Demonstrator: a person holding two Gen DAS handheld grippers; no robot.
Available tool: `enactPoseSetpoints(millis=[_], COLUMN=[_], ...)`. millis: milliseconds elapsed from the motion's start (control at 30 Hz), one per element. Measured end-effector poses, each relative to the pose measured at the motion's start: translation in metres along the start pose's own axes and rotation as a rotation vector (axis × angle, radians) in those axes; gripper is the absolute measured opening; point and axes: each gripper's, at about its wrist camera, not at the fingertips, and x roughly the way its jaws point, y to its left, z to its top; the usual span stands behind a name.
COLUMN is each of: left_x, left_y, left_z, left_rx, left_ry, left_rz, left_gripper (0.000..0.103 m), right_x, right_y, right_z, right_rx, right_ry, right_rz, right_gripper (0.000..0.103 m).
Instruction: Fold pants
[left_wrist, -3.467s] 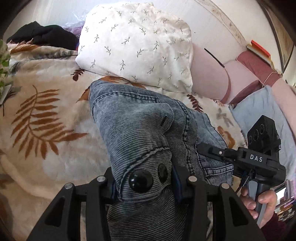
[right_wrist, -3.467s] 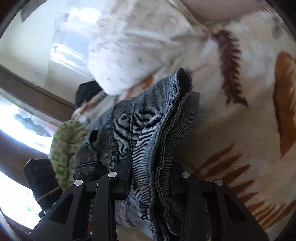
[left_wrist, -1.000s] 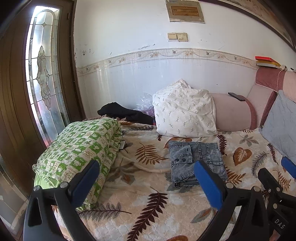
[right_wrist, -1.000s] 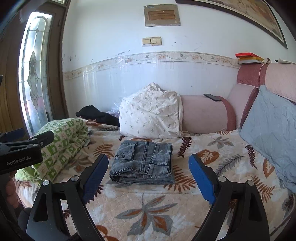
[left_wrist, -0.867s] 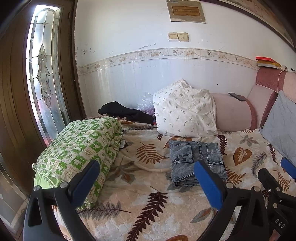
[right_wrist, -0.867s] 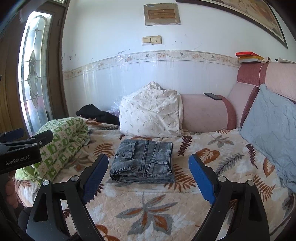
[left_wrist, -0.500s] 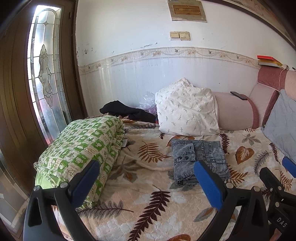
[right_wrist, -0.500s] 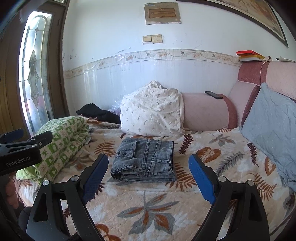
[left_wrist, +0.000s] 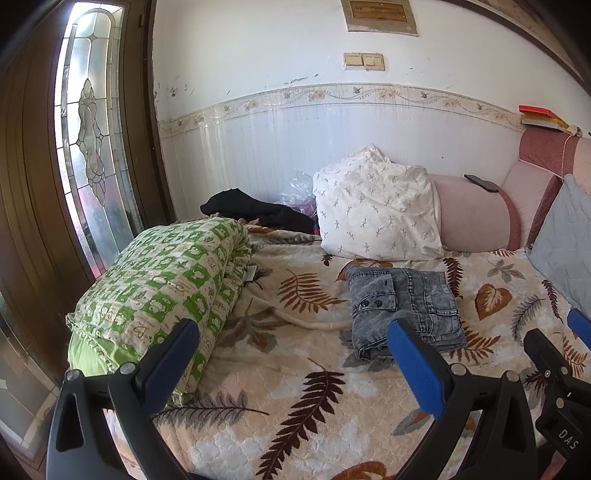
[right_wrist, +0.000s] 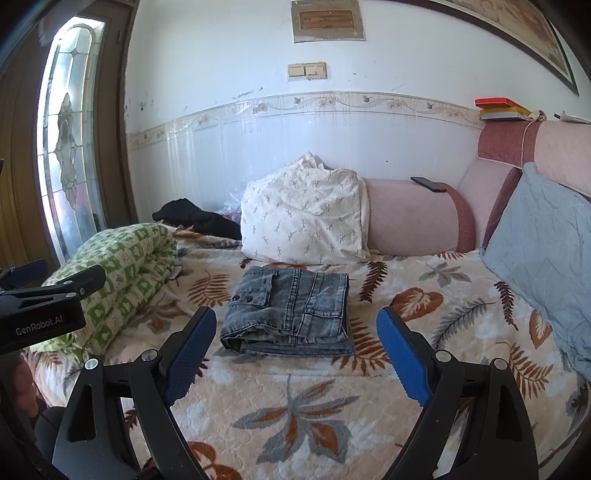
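Note:
The grey denim pants (left_wrist: 402, 306) lie folded in a neat rectangle on the leaf-patterned bedspread (left_wrist: 295, 387), in front of the white pillow. They also show in the right wrist view (right_wrist: 291, 306). My left gripper (left_wrist: 295, 350) is open and empty, held back well short of the pants. My right gripper (right_wrist: 295, 347) is open and empty, also pulled back from the bed. The right gripper's body shows at the lower right of the left wrist view (left_wrist: 561, 398); the left gripper's body shows at the left edge of the right wrist view (right_wrist: 44, 306).
A rolled green-and-white quilt (left_wrist: 162, 284) lies left of the pants. A white leaf-print pillow (left_wrist: 376, 206), a pink bolster (left_wrist: 476, 218) with a phone on it, a grey-blue cushion (right_wrist: 543, 251) and dark clothes (left_wrist: 255, 210) line the wall side.
3.5 s ago both grippers were shut on the jeans. Now both are open and drawn back, and the pants lie folded on the bed. In the last second the views barely shift.

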Motion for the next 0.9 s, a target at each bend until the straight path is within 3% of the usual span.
enactPoseSetpoints(millis=[900], left_x=[0.0063], left_y=[0.0050], left_z=[-0.0058], left_rx=[0.015], left_ry=[0.013], left_rz=[0.023], left_gripper=[0.103], right_x=[0.0041], right_y=[0.0038], right_z=[-0.0012], right_rx=[-0.002], right_ry=[0.014], right_rz=[0.003], right_gripper=[0.089])
